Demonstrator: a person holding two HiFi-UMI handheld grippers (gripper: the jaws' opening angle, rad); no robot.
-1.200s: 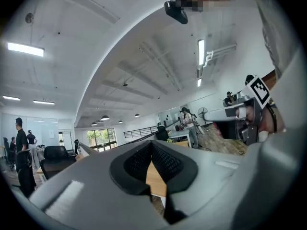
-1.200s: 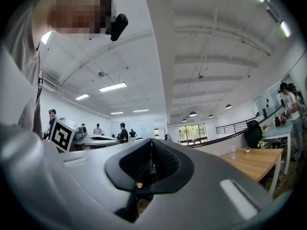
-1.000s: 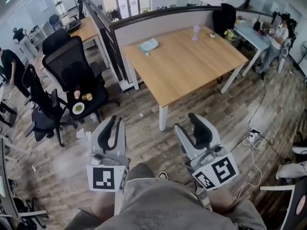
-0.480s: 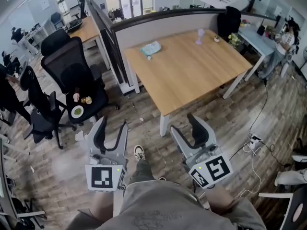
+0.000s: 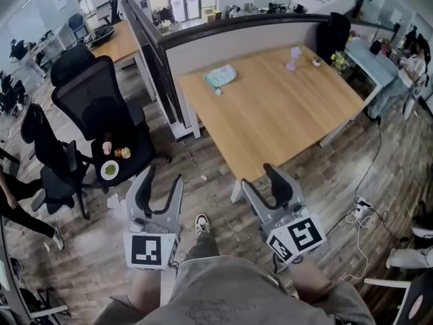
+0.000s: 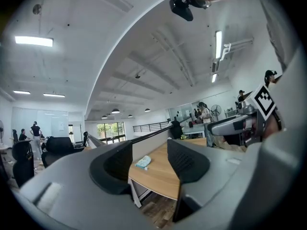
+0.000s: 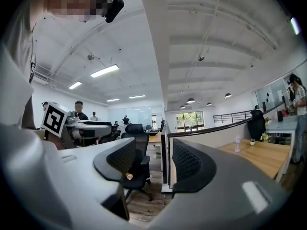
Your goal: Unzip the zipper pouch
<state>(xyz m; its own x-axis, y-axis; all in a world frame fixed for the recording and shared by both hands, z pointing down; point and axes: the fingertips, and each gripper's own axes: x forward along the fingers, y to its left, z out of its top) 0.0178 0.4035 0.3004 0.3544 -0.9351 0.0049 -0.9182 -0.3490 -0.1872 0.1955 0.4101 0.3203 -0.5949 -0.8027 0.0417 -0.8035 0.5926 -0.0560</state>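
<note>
A light teal zipper pouch (image 5: 221, 76) lies flat at the far left of the wooden table (image 5: 284, 114). The left gripper view shows the pouch (image 6: 143, 163) small and far off between the jaws. My left gripper (image 5: 162, 176) is held low over the floor, well short of the table. Its jaws have just been opening and stand wide with nothing between them. My right gripper (image 5: 259, 177) hangs near the table's front corner, its jaws likewise just opened and empty. The right gripper (image 7: 153, 162) points at the chairs and partition, and the pouch is hidden from it.
A black office chair (image 5: 101, 107) at the left carries a plate and small items on its seat. A grey partition (image 5: 223, 36) backs the table. A small purple object (image 5: 293, 56) stands at the table's far right. Cables and a power strip (image 5: 358, 208) lie on the floor at right.
Both grippers have moved forward towards the table, and both pairs of jaws have spread wider. The person's foot has stepped forward between them.
</note>
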